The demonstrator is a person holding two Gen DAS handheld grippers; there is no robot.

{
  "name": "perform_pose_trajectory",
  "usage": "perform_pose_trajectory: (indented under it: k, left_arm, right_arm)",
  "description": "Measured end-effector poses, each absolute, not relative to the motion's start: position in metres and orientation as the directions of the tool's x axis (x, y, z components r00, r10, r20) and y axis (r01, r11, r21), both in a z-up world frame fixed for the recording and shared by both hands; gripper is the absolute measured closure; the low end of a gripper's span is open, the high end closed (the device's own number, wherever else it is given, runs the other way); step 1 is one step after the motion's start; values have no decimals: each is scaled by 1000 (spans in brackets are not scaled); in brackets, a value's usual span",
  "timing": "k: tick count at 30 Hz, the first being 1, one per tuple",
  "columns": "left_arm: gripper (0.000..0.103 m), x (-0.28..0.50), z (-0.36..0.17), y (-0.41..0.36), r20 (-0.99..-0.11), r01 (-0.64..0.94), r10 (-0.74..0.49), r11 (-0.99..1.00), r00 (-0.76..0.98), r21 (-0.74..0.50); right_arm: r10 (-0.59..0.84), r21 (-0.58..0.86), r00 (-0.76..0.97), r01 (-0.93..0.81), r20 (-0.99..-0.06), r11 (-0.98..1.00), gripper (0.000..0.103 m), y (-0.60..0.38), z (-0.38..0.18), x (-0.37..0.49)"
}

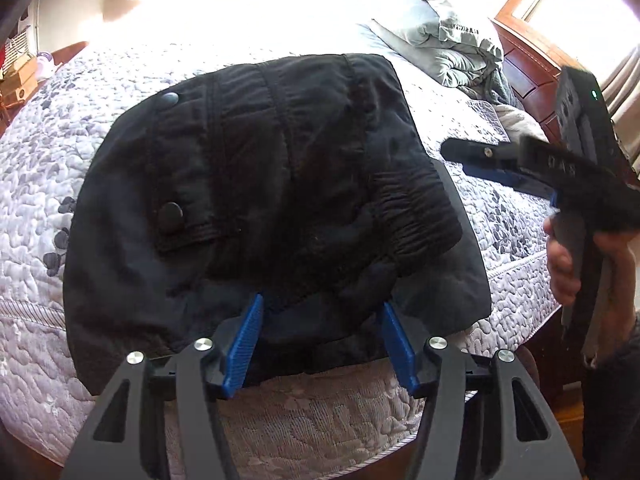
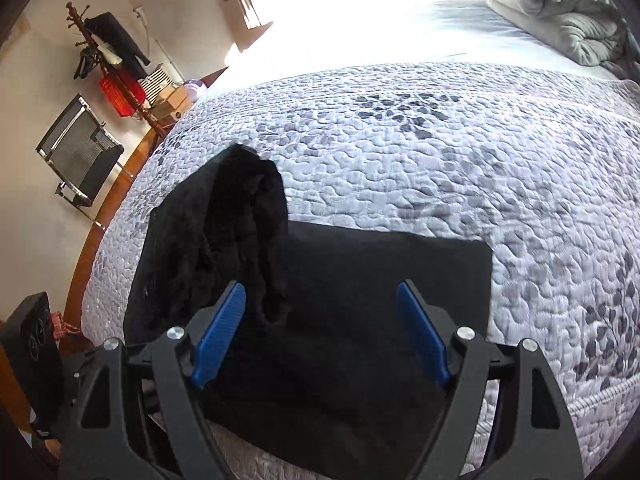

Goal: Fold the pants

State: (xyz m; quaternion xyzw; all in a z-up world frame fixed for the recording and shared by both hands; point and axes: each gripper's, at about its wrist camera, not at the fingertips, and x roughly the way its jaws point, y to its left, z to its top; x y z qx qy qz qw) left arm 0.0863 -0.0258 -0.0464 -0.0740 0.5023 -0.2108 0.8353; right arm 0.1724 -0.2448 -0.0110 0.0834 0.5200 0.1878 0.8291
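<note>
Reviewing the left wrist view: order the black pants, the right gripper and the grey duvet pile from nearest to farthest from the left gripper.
1. Black pants: directly ahead, near edge between the open fingers of the left gripper.
2. Right gripper: to the right, above the bed.
3. Grey duvet pile: far upper right, by the headboard.

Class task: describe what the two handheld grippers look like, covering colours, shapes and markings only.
The left gripper and the right gripper match: black plastic linkage arms with triangular cut-outs, silver round pivot bolts, and flat blue ribbed finger pads. Seen from the side, the right gripper has a black pistol-style body with raised lettering, too blurred to read, and a small green light.
</note>
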Motion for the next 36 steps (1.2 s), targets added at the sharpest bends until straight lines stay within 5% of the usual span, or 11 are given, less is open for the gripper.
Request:
perform_pose_trajectory:
  k: [16, 19, 21, 22, 36]
  left_arm:
    - [34, 98, -54, -28, -818, 240, -396, 916, 418, -321]
    - [34, 98, -55, -27, -816, 230, -397, 917, 421, -327]
    - [33, 99, -55, -25, -816, 220, -397, 917, 419, -333]
    - [33, 99, -55, -24, -816, 215, -399, 916, 418, -338]
    - [26, 93, -42, 6, -795, 150, -441, 896, 416, -418]
  right_arm:
    - [400, 339, 247, -253, -883, 906, 22, -195, -36, 237]
    - [414, 351, 220, -277, -883, 895, 48, -190, -41, 238]
    - [437, 373, 195, -295, -878, 880, 81, -185, -45, 236]
    - [444, 373, 197, -312, -874, 874, 89, -182, -44, 233]
    - [573, 489, 275, -318, -772, 812, 97, -219, 5, 190]
